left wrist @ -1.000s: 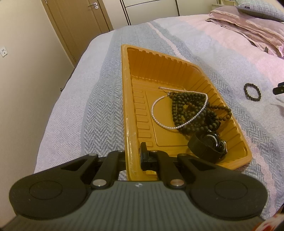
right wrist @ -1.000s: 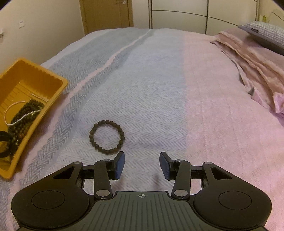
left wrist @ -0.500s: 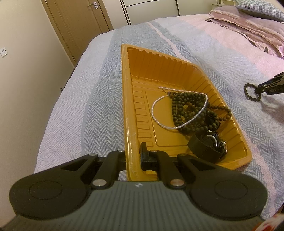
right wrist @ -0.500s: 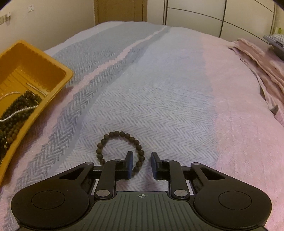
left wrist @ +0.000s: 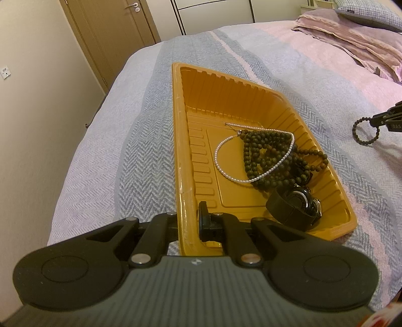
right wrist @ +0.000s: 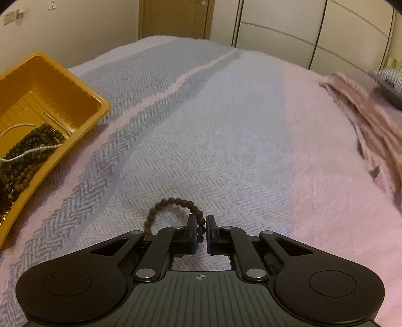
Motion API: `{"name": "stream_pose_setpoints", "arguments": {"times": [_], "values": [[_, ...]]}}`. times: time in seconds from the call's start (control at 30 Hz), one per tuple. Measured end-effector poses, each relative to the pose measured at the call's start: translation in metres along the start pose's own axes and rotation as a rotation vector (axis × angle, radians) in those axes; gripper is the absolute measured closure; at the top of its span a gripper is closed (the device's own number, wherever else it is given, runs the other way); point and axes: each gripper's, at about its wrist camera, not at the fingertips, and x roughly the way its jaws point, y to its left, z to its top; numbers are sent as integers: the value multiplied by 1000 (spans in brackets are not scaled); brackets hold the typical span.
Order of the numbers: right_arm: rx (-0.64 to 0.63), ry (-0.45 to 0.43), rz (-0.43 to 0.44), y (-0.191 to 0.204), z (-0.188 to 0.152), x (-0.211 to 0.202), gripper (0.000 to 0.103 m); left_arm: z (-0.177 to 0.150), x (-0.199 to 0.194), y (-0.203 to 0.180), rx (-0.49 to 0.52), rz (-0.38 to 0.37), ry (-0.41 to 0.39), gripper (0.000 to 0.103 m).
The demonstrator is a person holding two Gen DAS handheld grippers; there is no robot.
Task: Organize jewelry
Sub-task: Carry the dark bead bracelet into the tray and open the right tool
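A yellow tray lies on the bed and holds a pearl necklace, dark bead strands and a black watch. My left gripper is shut on the tray's near left rim. A dark bead bracelet lies on the bedspread to the tray's right. My right gripper is shut on the bracelet's right side, with beads between the pads. In the left wrist view the bracelet hangs from the right gripper's tips. The tray also shows in the right wrist view.
The bed has a grey and pink herringbone spread. A rumpled pink blanket and a pillow lie at the right. A wall and a door stand past the bed's left edge.
My right gripper moved forward over the bracelet and closed on its right side. The bracelet now looks slightly lifted. My left gripper and the tray have not moved.
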Motion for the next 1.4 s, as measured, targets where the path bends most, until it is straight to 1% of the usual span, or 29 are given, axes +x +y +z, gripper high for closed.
{"name": "stream_pose_setpoints", "arguments": {"times": [0.27,0.43,0.73,1.03,1.27,1.4], "values": [[-52,-28,-40,2,2,-20,96,1,-1,1,0,-2,-3,98],[-82,-40,-35,6,7,-29,96,1,-1,1,0,-2,-3,99],[-168,-85,-3,30,26,-48,96,0,-1,1,-2,-3,-3,99],[-265,-138,80,66,50,-66,96,0,-1,2,-4,-4,-3,99],[-337,-185,183,103,70,-80,96,-1,-1,2,-7,-5,-4,99],[-364,-199,240,124,82,-82,96,-1,-1,3,-10,-8,-5,99]]}}
